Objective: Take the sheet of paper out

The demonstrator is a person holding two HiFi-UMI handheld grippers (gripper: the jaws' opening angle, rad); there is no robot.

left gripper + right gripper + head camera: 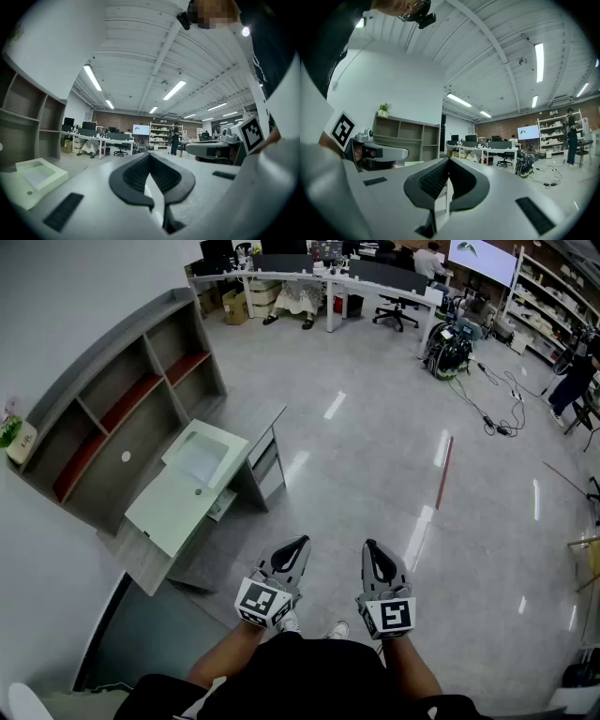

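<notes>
A pale green desk [167,510] stands at the left, against a grey shelf unit [122,409]. At the desk's far end a whitish sheet of paper [200,460] lies in a shallow framed recess; the left gripper view shows the sheet [33,175] at the lower left. I hold both grippers level in front of my waist, well to the right of the desk and apart from it. My left gripper [298,543] [150,155] is shut and holds nothing. My right gripper [371,546] [449,161] is shut too, with nothing between its jaws.
Grey glossy floor stretches ahead, with a red strip [443,472] on it. Office desks [319,282] with seated people line the back. A machine [448,348] and loose cables [497,418] lie at the back right. A small plant [11,427] tops the shelf unit.
</notes>
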